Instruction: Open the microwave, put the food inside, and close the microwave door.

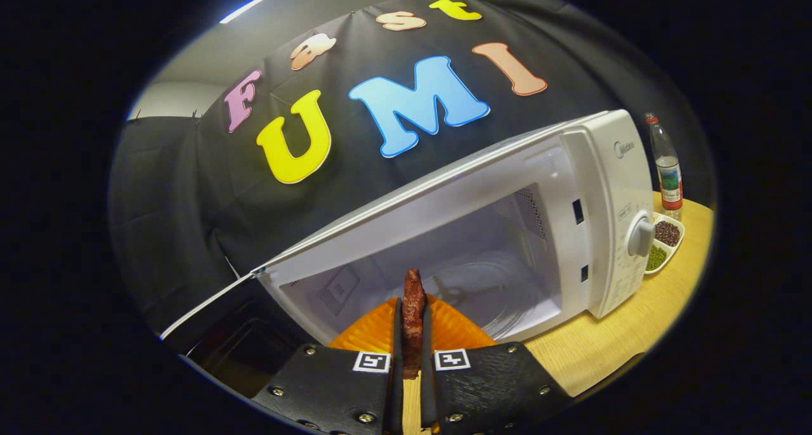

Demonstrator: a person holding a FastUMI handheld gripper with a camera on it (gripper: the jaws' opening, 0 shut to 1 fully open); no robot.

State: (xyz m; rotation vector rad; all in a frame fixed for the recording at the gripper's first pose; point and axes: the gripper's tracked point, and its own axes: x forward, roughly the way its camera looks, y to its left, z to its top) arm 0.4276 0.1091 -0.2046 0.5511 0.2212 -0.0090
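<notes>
The white microwave (590,213) stands on the wooden table (634,333), its door (222,340) swung wide open to the left of the cavity. Inside, the glass turntable (501,295) shows in the lit cavity. My gripper (412,308) is shut on a dark red-brown piece of food (413,314), held upright between both fingers. The food hangs just above an orange plate (450,330) that lies in front of the microwave's opening, right under the fingers.
To the right of the microwave stand a clear bottle (666,168) with a red cap and a small white dish (665,245) of dark and green grains. Bare table stretches along the microwave's front right.
</notes>
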